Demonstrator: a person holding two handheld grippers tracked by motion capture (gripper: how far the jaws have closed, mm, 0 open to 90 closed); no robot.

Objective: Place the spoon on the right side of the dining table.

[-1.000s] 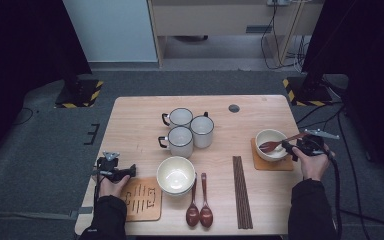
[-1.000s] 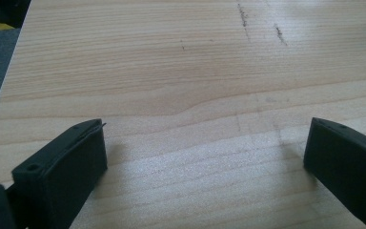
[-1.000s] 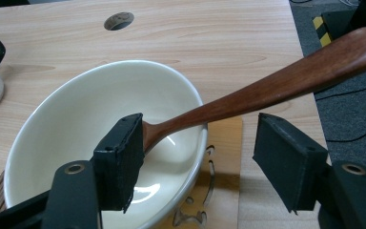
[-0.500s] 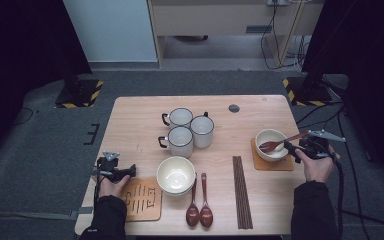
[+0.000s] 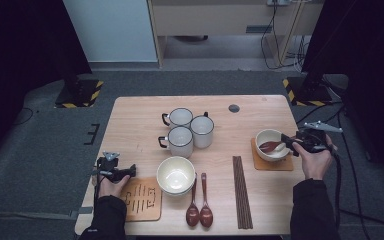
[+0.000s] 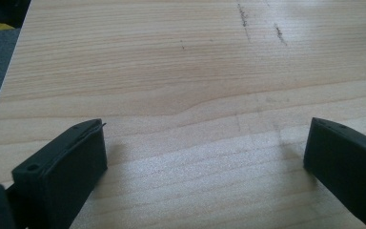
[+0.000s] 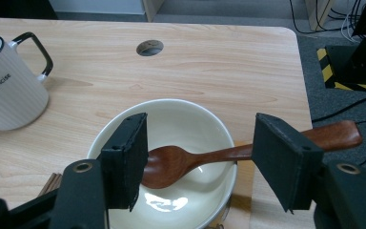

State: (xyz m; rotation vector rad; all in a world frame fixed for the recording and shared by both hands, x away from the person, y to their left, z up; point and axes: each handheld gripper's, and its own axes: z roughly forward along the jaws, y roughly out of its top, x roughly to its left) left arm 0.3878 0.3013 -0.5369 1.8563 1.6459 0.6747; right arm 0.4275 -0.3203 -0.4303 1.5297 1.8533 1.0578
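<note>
- High view: spoon lies in the white bowl on a coaster near the table's right edge, handle over the rim toward the right gripper, whose jaws have just been closing a little yet stand apart with nothing gripped. Left of the bowl, chopsticks lie close; beyond them sit three mugs, a second bowl and two spoons. Bare wood lies behind the bowl.
- Left gripper view: left gripper, well apart from the bowl, rests with jaws spread wide over bare table wood, holding nothing. The table edge runs close at the picture's left, so a slide that way would likely leave the top.
- Right gripper view: jaws flank the bowl, clear of the spoon's handle, which crosses the rim and passes behind the right-hand jaw. Judged risk: that jaw catching the overhanging handle could lever the spoon out or tip the bowl toward the table's edge, just beyond the bowl; one mug stands farther off.
</note>
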